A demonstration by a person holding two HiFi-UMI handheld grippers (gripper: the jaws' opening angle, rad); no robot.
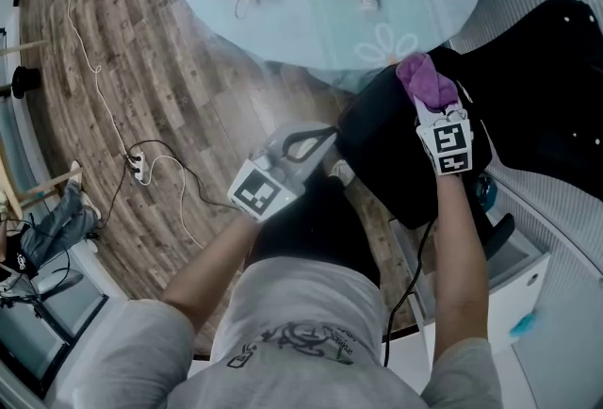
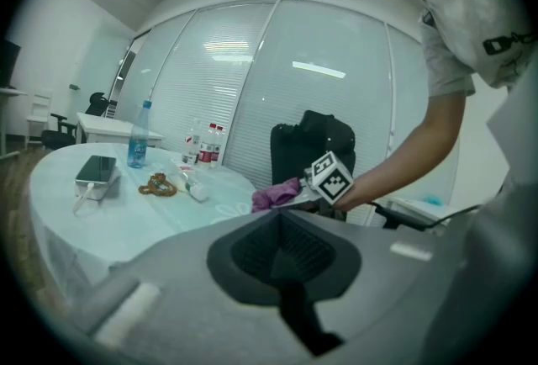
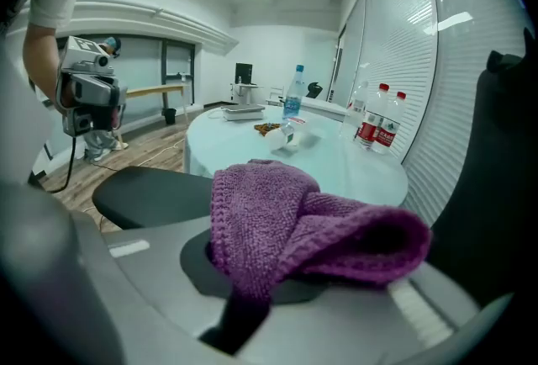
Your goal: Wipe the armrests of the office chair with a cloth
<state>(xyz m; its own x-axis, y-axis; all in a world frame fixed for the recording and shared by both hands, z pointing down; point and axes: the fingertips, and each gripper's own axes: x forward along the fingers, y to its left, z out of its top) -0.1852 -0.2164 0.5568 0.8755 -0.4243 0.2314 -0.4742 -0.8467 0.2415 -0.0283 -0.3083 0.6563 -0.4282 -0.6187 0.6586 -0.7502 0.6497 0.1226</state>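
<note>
The purple cloth (image 3: 294, 220) is pinched tight in the jaws of the right gripper (image 3: 252, 298), seen close only in its own view, while the head view shows it over the black office chair (image 1: 391, 157) by the round table (image 1: 311, 30), and the left gripper (image 2: 282, 258) has its jaws pressed together on nothing.
</note>
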